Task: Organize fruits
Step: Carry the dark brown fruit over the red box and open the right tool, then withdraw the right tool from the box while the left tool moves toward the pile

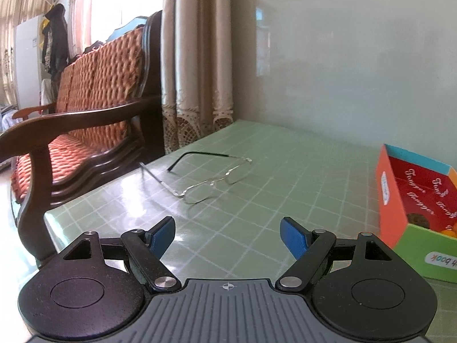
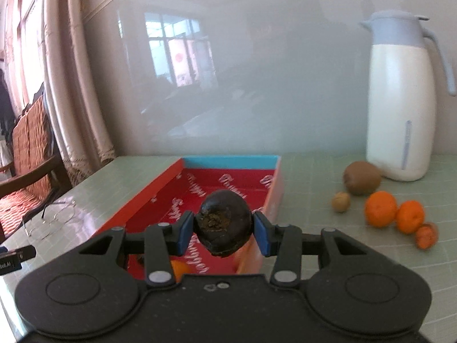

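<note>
My right gripper [image 2: 223,230] is shut on a dark brown round fruit [image 2: 224,223] and holds it above the open red box [image 2: 228,183]. An orange [image 2: 180,268] and another dark fruit lie in the box's near end, partly hidden. On the table to the right lie a kiwi [image 2: 362,177], a walnut [image 2: 340,201], two oranges [image 2: 380,208] and a small orange piece [image 2: 426,235]. My left gripper [image 1: 227,235] is open and empty over the green table, left of the same box [image 1: 400,197].
Wire-rimmed glasses [image 1: 211,177] lie on the green grid tablecloth [image 1: 285,171] ahead of the left gripper. A white thermos jug [image 2: 400,100] stands at the back right by the wall. A wooden sofa [image 1: 85,108] stands past the table's left edge.
</note>
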Demonstrator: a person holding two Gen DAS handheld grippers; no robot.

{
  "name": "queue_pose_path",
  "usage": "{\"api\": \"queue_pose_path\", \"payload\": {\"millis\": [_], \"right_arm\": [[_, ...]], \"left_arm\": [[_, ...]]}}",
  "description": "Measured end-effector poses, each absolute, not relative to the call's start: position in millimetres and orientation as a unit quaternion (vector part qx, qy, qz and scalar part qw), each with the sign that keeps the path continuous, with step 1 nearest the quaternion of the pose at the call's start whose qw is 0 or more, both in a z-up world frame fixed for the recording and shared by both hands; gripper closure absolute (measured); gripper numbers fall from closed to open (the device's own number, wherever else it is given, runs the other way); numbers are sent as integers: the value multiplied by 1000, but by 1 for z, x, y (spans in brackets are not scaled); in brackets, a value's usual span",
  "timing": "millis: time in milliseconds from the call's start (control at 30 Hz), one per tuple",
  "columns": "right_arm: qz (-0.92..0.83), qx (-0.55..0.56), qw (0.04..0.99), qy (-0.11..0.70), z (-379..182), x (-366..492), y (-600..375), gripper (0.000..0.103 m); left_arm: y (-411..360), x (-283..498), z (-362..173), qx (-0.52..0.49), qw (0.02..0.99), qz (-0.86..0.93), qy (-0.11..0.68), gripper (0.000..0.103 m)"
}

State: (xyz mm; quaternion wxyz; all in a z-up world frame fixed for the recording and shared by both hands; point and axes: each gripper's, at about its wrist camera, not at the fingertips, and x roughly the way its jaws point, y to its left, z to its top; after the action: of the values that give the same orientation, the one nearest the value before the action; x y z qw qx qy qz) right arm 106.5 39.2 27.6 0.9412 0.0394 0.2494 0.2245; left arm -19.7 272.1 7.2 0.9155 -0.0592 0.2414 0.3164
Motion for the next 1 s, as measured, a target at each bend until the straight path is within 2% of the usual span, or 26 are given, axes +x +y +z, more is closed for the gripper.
{"api": "queue_pose_path", "payload": {"millis": [67, 100, 167, 333, 467, 600, 900, 1000], "right_arm": [[228, 28, 940, 253, 25, 105, 45, 56], [227, 23, 941, 249, 25, 103, 47, 48], [228, 28, 943, 239, 28, 99, 45, 39], [206, 47, 949, 234, 30, 100, 31, 38], [183, 71, 953, 231, 29, 101, 10, 13], [155, 84, 957, 228, 32, 102, -17, 9], [91, 117, 961, 233, 35, 105, -78, 6], [79, 120, 962, 231, 35, 103, -91, 6]], "left_arm": [[277, -22, 6, -62, 913, 321, 244, 23], [277, -24, 6, -64, 912, 322, 245, 23], [278, -24, 5, -68, 911, 323, 246, 23], [272, -22, 6, -66, 914, 318, 244, 23], [269, -20, 7, -65, 916, 313, 243, 23], [265, -19, 8, -67, 917, 310, 241, 23], [253, -12, 11, -65, 923, 299, 236, 22], [246, -8, 14, -61, 925, 294, 233, 19]]}}
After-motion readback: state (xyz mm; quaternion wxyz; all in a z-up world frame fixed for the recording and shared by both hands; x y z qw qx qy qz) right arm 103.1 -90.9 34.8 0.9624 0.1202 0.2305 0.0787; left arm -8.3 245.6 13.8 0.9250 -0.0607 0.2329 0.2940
